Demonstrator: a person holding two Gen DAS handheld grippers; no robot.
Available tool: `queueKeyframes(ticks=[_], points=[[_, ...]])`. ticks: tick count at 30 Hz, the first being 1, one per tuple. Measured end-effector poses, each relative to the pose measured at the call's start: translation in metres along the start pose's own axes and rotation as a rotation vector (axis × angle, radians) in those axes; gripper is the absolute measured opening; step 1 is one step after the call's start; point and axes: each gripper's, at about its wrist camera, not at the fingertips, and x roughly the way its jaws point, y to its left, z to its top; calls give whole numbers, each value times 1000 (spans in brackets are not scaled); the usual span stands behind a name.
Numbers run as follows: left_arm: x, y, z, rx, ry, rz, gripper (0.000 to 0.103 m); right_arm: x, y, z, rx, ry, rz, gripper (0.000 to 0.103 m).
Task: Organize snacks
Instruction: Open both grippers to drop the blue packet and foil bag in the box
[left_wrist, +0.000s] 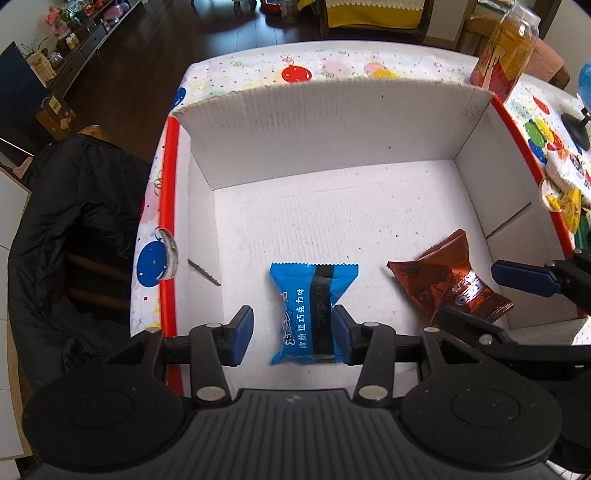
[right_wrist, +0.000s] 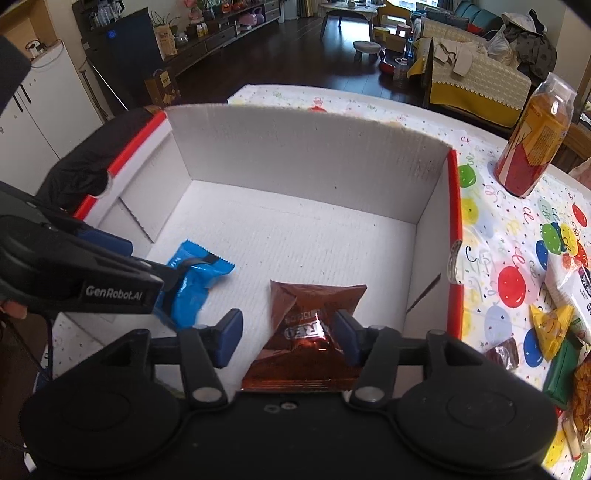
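A white cardboard box (left_wrist: 325, 122) with red edges stands on the table. A blue snack packet (left_wrist: 310, 314) lies on its floor between the open jaws of my left gripper (left_wrist: 293, 334); the right pad touches it, the left pad stands apart. A brown snack packet (left_wrist: 447, 280) lies to its right. In the right wrist view the brown packet (right_wrist: 310, 328) lies between the open jaws of my right gripper (right_wrist: 288, 336), its right pad against it. The blue packet (right_wrist: 195, 280) and the left gripper (right_wrist: 110, 280) show at the left there.
A tall yellow-and-red jar (right_wrist: 532, 140) stands right of the box. Several loose snacks (right_wrist: 550, 332) lie on the balloon-print tablecloth (right_wrist: 498, 236) at the right. A black jacket (left_wrist: 74, 236) hangs on a chair left of the table.
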Motion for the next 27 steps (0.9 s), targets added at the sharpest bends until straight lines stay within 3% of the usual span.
queueKeyframes(ticks=[7,16,19,27], points=[[-25,5,-8,-18,-55,-11,51,-26,0,-4,16,-48,16,64],[-62,4,-22,-15,-134,-42,52,-69,3,-13,21,-121,35,84],[-74,4,-28,-19,-161,-51,60,-82,2,-16,33,-141,35,88],[-100,-3,-41,-13,-228,-64,65,-112,-6,-30,64,-194,24,95]])
